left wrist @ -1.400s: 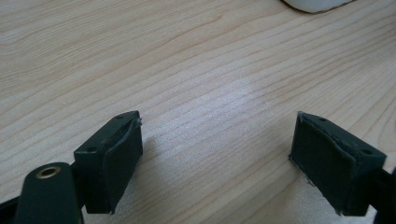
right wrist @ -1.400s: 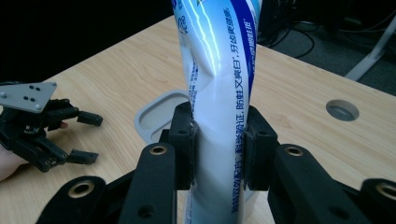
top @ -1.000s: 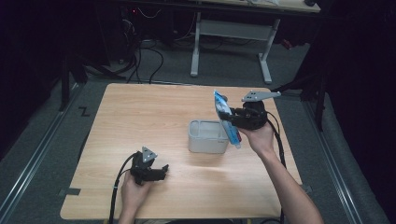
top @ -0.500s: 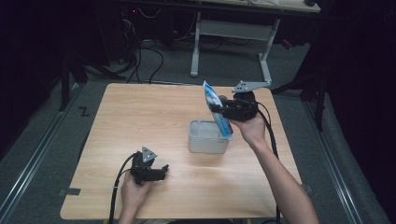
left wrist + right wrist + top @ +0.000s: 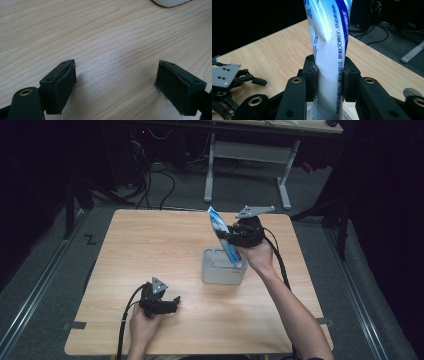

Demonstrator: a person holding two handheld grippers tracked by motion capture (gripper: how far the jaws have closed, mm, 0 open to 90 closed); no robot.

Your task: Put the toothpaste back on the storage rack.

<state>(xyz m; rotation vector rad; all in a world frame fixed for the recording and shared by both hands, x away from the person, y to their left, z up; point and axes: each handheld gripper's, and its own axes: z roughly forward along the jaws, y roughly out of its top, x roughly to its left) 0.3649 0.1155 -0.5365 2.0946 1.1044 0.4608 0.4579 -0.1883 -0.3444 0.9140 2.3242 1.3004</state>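
A white and blue toothpaste tube (image 5: pixel 223 236) (image 5: pixel 329 45) stands tilted over a grey rectangular box (image 5: pixel 215 272) in the middle of the table. My right gripper (image 5: pixel 231 238) (image 5: pixel 329 75) is shut on the tube's middle, its jaws pinching the tube from both sides. The tube's lower end reaches down into the box. Near the table's front left, my left gripper (image 5: pixel 171 304) (image 5: pixel 116 82) rests low over the bare wood, open, with nothing between its jaws.
The wooden table (image 5: pixel 150 250) has bare room left and front of the box. The box's pale rim (image 5: pixel 170 2) shows at the top of the left gripper view. A desk frame (image 5: pixel 245 155) and cables (image 5: pixel 165 175) lie on the floor beyond.
My right gripper has carried the tube left and toward the box, tipping it more upright until its lower end sits in the box. The left gripper has stayed still.
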